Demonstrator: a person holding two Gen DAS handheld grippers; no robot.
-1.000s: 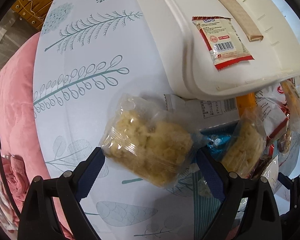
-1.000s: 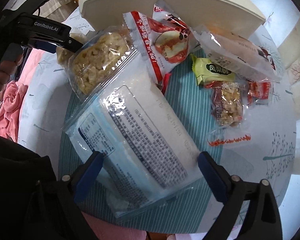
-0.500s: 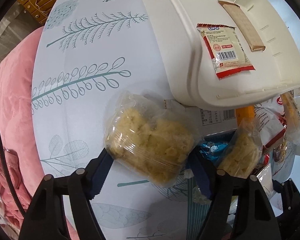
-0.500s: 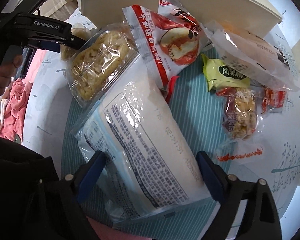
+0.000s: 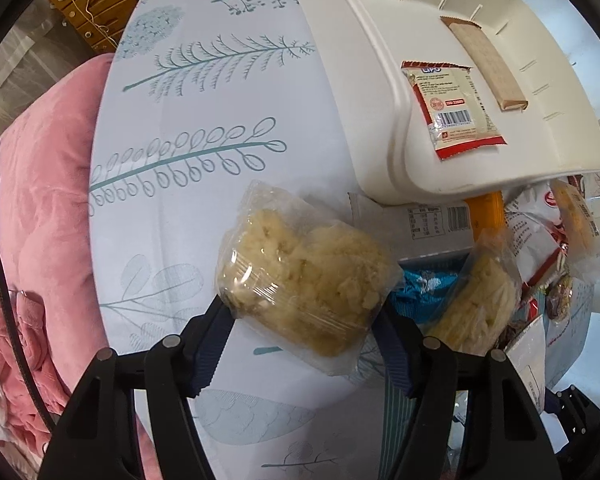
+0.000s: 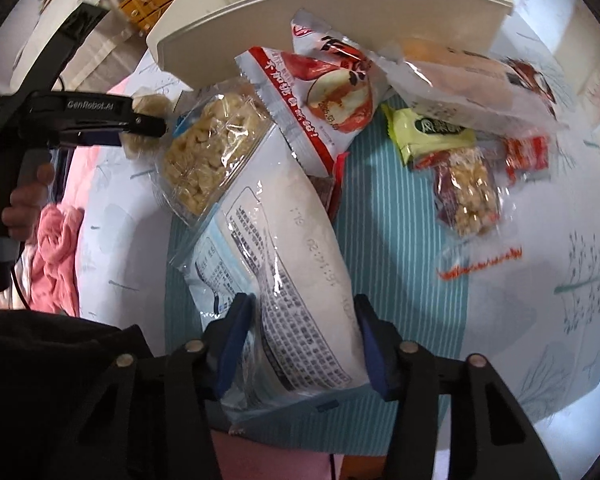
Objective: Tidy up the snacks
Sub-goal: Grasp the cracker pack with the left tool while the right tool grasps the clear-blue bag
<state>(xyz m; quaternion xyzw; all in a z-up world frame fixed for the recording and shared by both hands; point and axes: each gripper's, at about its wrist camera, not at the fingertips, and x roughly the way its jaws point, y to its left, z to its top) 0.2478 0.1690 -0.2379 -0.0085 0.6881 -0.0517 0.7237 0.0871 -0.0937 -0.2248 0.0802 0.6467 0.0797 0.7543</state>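
My left gripper (image 5: 304,312) is shut on a clear bag of pale yellow puffed snack (image 5: 304,280) and holds it over the leaf-print tablecloth (image 5: 204,112), beside the white bin (image 5: 380,92). The bin holds a red-edged packet (image 5: 452,112) and a brown bar (image 5: 484,68). My right gripper (image 6: 304,340) is shut on a large white and blue printed bag (image 6: 284,264). In the right wrist view the left gripper (image 6: 144,124) shows at the left with its snack. A second clear puffed-snack bag (image 6: 208,152) lies by the bin (image 6: 300,24).
Loose snacks lie on the striped teal mat (image 6: 388,216): a red-white packet (image 6: 320,92), a long clear packet (image 6: 476,80), a green packet (image 6: 432,132), a nut cluster bag (image 6: 468,192). A pink blanket (image 5: 40,200) lies off the table's left edge.
Both grippers' jaws have closed in on their bags. The left one has lifted the puffed-snack bag slightly toward the bin. The right one has drawn in on the white and blue bag.
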